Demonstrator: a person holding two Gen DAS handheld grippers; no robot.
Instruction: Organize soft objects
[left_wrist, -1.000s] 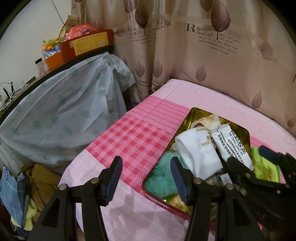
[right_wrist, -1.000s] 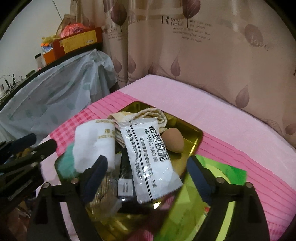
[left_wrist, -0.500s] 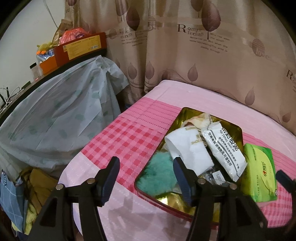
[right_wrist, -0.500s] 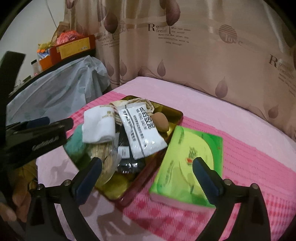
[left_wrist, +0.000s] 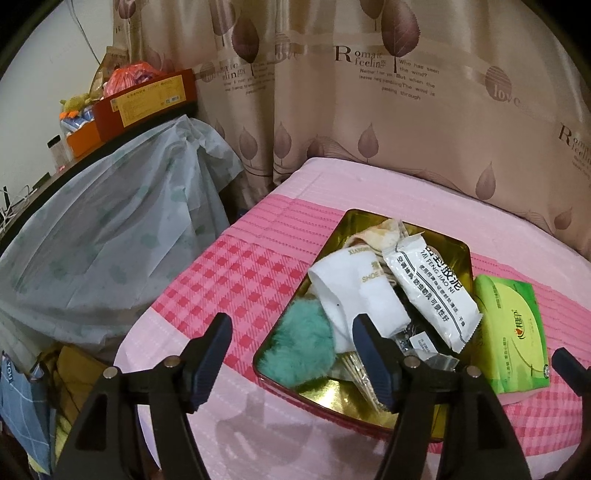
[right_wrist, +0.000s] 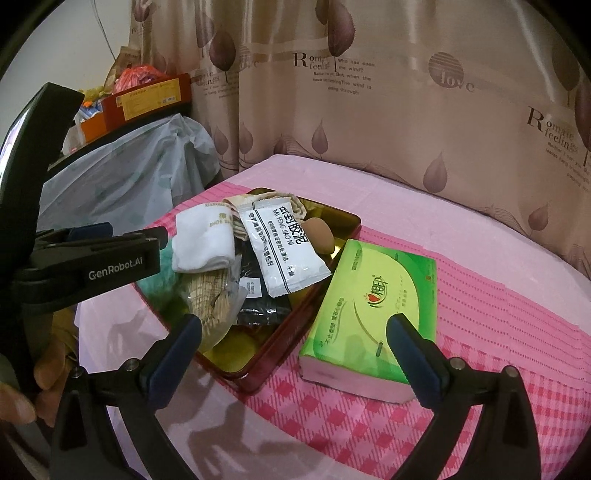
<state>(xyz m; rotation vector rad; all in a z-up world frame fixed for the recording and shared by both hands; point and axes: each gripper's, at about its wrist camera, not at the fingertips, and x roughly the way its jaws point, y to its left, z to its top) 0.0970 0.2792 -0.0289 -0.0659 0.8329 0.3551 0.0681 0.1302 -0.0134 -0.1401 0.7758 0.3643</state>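
A gold tin tray (left_wrist: 354, 400) (right_wrist: 343, 219) sits on the pink bed and holds a teal fluffy ball (left_wrist: 301, 345), a white folded cloth (left_wrist: 354, 295) (right_wrist: 203, 240), a white sachet (left_wrist: 432, 291) (right_wrist: 284, 247), a beige sponge (right_wrist: 319, 234) and several small packets. A green tissue pack (left_wrist: 513, 332) (right_wrist: 373, 314) lies on the bed, against the tray's right side. My left gripper (left_wrist: 291, 360) is open and empty, near the tray's front left. My right gripper (right_wrist: 295, 354) is open and empty, in front of the tray and tissue pack.
A leaf-print curtain (left_wrist: 369, 110) hangs behind the bed. A shelf under a pale plastic cover (left_wrist: 110, 229) stands to the left, with a red box (left_wrist: 147, 99) on top. Clothes (left_wrist: 48, 391) lie low at the left. The left gripper's body (right_wrist: 92, 266) shows in the right wrist view.
Both grippers have pulled back from the tray. The green tissue pack, between the right gripper's fingers a second ago, now lies free on the bed beside the tray.
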